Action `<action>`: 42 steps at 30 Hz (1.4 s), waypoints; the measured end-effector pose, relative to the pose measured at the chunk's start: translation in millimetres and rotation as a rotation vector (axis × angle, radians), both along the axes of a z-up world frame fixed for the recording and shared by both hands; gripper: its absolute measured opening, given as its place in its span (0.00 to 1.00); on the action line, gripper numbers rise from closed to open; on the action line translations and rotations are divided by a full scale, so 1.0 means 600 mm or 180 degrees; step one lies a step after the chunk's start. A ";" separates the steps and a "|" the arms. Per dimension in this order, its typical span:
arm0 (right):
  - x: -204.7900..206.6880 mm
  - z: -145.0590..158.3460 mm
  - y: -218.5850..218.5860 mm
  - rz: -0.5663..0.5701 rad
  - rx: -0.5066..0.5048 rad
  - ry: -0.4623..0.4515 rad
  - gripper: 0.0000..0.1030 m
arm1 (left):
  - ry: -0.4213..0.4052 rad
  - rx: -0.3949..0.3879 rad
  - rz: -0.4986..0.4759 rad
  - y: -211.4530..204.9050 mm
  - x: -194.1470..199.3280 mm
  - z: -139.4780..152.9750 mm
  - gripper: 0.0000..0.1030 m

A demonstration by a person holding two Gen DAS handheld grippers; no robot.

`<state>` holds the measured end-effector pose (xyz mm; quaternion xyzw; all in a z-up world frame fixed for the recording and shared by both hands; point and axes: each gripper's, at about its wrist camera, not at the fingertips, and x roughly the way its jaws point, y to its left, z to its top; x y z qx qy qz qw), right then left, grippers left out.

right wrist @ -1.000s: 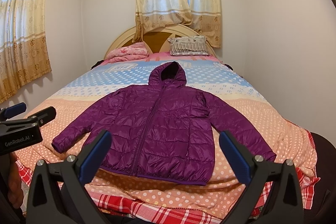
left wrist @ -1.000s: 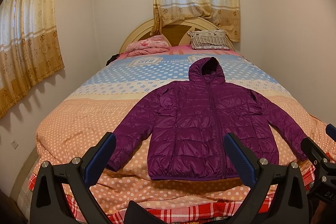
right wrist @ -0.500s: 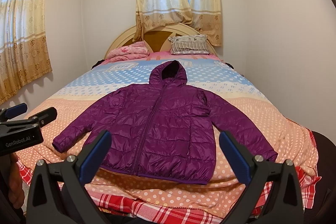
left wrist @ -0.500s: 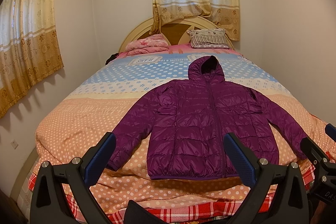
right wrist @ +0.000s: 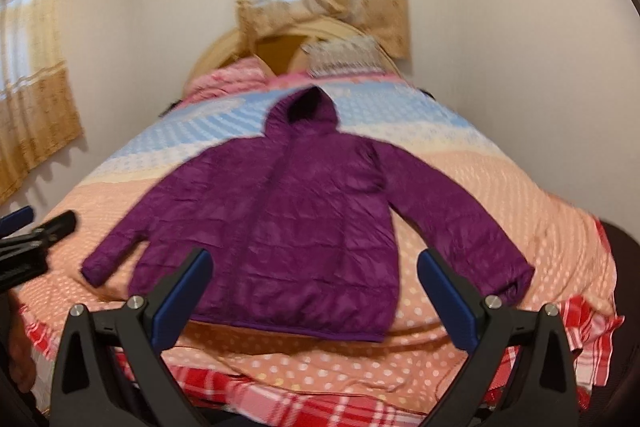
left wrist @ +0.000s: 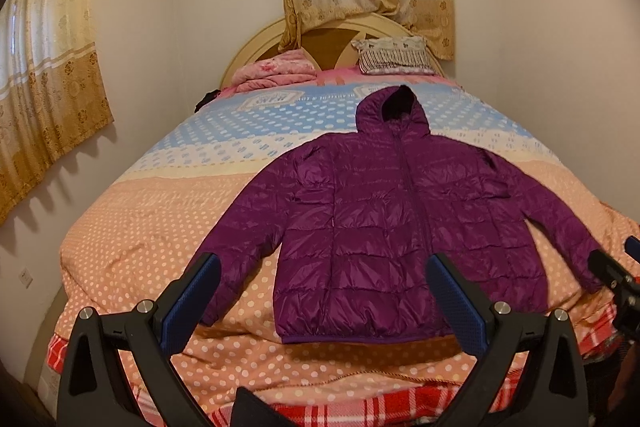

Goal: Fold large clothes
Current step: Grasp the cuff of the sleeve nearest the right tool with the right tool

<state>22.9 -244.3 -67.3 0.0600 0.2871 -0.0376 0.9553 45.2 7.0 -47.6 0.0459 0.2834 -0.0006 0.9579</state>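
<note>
A purple hooded puffer jacket (left wrist: 384, 223) lies flat and face up on the bed, zipped, sleeves spread out, hood pointing to the headboard; it also shows in the right wrist view (right wrist: 280, 227). My left gripper (left wrist: 324, 303) is open and empty, held above the bed's foot before the jacket's hem. My right gripper (right wrist: 316, 291) is open and empty, also in front of the hem. Each gripper shows at the edge of the other's view: the right gripper (left wrist: 612, 271) and the left gripper (right wrist: 36, 231).
The bed (left wrist: 152, 227) has a polka-dot quilt, orange near me and blue farther off. A pink folded blanket (left wrist: 276, 71) and a striped pillow (left wrist: 394, 57) lie by the headboard. Walls stand close on both sides, with curtains on the left and behind.
Both grippers have moved forward and tipped down toward the jacket, the right one faster, so its view is blurred. The jacket has not moved.
</note>
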 end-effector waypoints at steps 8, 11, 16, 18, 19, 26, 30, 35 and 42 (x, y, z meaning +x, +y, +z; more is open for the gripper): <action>0.032 -0.064 -0.145 -0.0550 0.0337 0.0364 1.00 | 0.0126 -0.0026 -0.0012 -0.009 0.086 -0.058 0.99; 0.024 -0.076 -0.211 -0.0868 0.0495 0.0437 1.00 | 0.0150 -0.0055 -0.0010 -0.010 0.114 -0.071 0.99; 0.020 -0.089 -0.294 -0.1254 0.0594 0.0486 0.97 | 0.0121 -0.0044 0.0067 -0.016 0.158 -0.083 0.99; 0.026 -0.101 -0.309 -0.1313 0.0631 0.0529 0.93 | 0.0141 -0.0011 0.0098 -0.020 0.176 -0.089 0.99; 0.032 -0.109 -0.319 -0.1328 0.0686 0.0550 0.92 | 0.0164 -0.0008 0.0121 -0.021 0.186 -0.094 0.99; 0.060 -0.141 -0.337 -0.1317 0.0646 0.0729 0.65 | 0.0338 0.0053 0.0165 -0.030 0.218 -0.130 0.99; 0.070 -0.157 -0.339 -0.1330 0.0551 0.0879 0.55 | 0.0407 0.0139 0.0220 -0.030 0.227 -0.146 0.99; 0.079 -0.176 -0.344 -0.1234 0.0569 0.0945 0.24 | 0.0505 0.0150 0.0268 -0.022 0.237 -0.158 0.99; 0.082 -0.148 -0.351 -0.1135 0.0592 0.0706 0.09 | 0.0413 0.0327 0.0293 -0.014 0.262 -0.158 0.99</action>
